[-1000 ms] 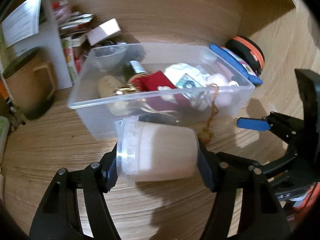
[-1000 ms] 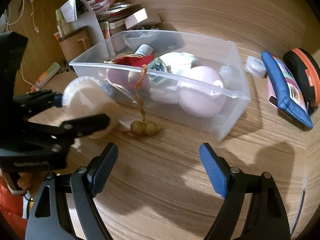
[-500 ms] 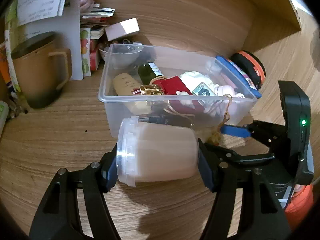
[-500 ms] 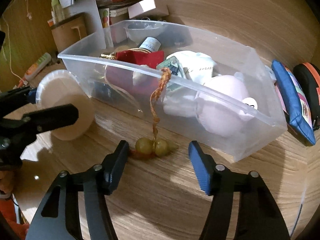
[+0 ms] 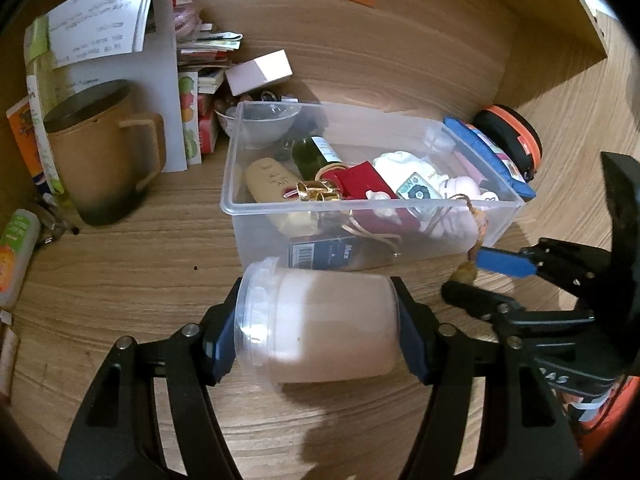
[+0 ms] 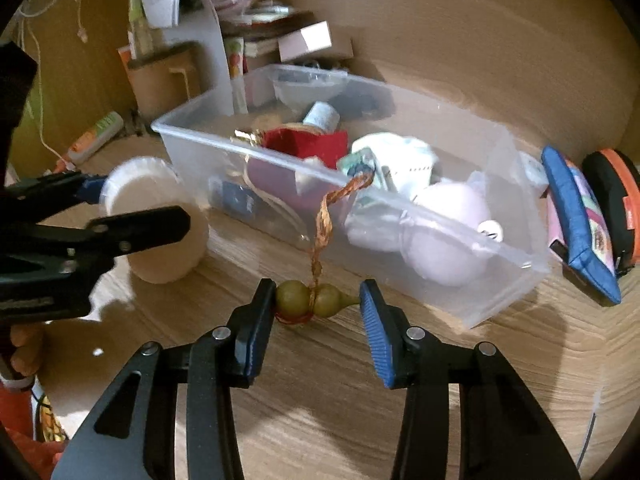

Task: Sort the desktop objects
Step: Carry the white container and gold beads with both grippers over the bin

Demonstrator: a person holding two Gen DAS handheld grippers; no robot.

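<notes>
My left gripper (image 5: 316, 334) is shut on a clear plastic jar (image 5: 320, 328) of pale cream, held sideways above the desk in front of the clear storage bin (image 5: 256, 216); it also shows in the right wrist view (image 6: 156, 220). The bin (image 6: 500, 280) holds a red pouch, bottles, a pink plush and other small items. My right gripper (image 6: 318, 302) is open, its jaws around a small olive gourd charm (image 6: 316, 300) lying on the desk. The charm's orange braided cord (image 6: 326, 216) runs up over the bin's front rim. The left pad touches the gourd; the right pad stands apart.
A tan mug (image 5: 104, 152), a white paper stand (image 5: 120, 40), a pink box (image 5: 260, 72) and stacked packets sit left and behind the bin. A blue pouch (image 6: 576, 216) and an orange-black case (image 6: 616, 200) lie to its right. A tube (image 6: 94, 136) lies far left.
My right gripper moved forward and narrowed, so the gourd charm now lies between its jaws. My left gripper with the jar drew back and up from the bin.
</notes>
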